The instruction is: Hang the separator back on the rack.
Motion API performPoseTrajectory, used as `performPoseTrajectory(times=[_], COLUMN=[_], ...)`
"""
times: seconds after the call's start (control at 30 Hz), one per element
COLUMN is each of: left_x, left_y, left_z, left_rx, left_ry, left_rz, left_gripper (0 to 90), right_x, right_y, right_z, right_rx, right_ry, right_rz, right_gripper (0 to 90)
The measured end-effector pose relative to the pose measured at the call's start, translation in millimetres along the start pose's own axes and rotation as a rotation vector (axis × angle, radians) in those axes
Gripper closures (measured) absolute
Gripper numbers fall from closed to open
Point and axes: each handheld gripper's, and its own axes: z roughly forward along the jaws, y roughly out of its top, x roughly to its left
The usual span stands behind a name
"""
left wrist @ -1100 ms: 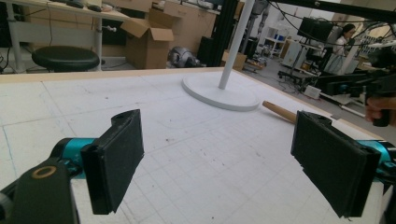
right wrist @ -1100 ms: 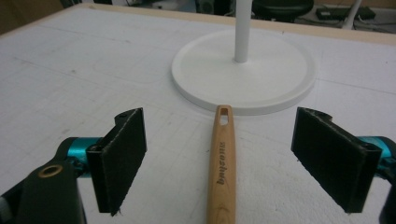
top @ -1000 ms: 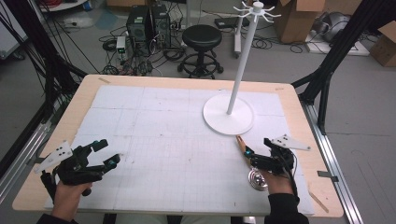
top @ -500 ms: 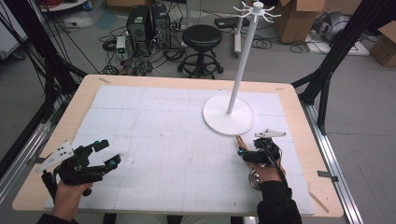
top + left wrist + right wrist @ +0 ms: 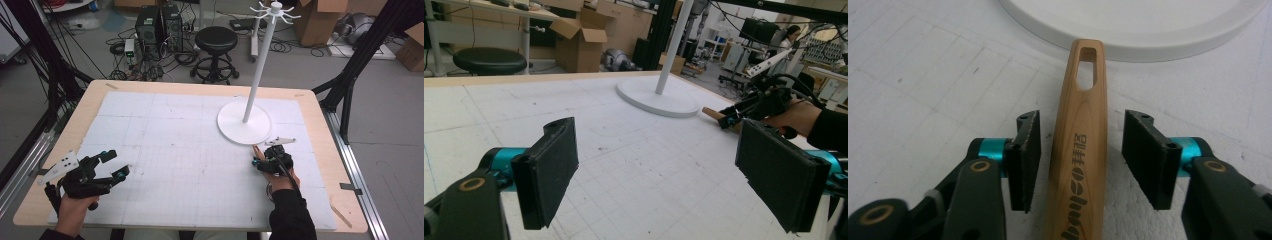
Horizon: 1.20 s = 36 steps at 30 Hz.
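A utensil with a wooden handle [image 5: 1081, 170] lies on the white mat, its slotted tip [image 5: 256, 150] pointing at the round base [image 5: 231, 125] of a white hanger stand. My right gripper [image 5: 265, 161] is lowered over the handle, with one pad [image 5: 1028, 150] on each side. Its jaws have just been closing, but gaps still show on both sides, so it is open. The utensil's other end is hidden beneath the hand. My left gripper [image 5: 114, 164] rests at the near left, open and holding nothing [image 5: 659, 175]. The left gripper view shows the right gripper [image 5: 730, 117] on the handle from the side.
The stand's pole [image 5: 260, 65] rises from the base to a crown of hooks [image 5: 275, 10]. The base rim [image 5: 1148, 45] lies just beyond the handle tip. The wooden table edge [image 5: 325, 145] runs to the right. A stool [image 5: 216, 42] and boxes stand on the floor beyond.
My right gripper has moved left and down over the wooden handle, and its jaws have narrowed around it. The hand now covers the utensil's metal end. The left gripper has stayed put.
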Motion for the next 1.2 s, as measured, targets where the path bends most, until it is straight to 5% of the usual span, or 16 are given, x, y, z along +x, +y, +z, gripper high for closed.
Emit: performPoseTrajectory(times=[0.43, 0.8, 1.03, 1.2], left_x=[0.0, 0.1, 0.2, -0.1], left_y=[0.0, -0.1, -0.1, 0.0], left_z=[0.2, -0.1, -0.2, 0.2], left_rx=[0.001, 0.000, -0.001, 0.001], left_ry=[-0.002, 0.001, 0.001, -0.001], left_rz=[-0.001, -0.005, -0.006, 0.000], left_gripper=[17.7, 17.8, 17.8, 17.8], right_x=[-1.3, 1.4, 1.3, 4.4], right_y=[0.9, 2.5, 2.4, 1.8], right_z=[-1.2, -4.0, -15.3, -35.7], right_rx=[0.014, 0.033, -0.020, -0.130], right_ry=[0.008, 0.034, 0.097, 0.178], right_rz=[0.033, -0.016, -0.008, -0.003], right_gripper=[66.5, 67.1, 67.2, 67.1])
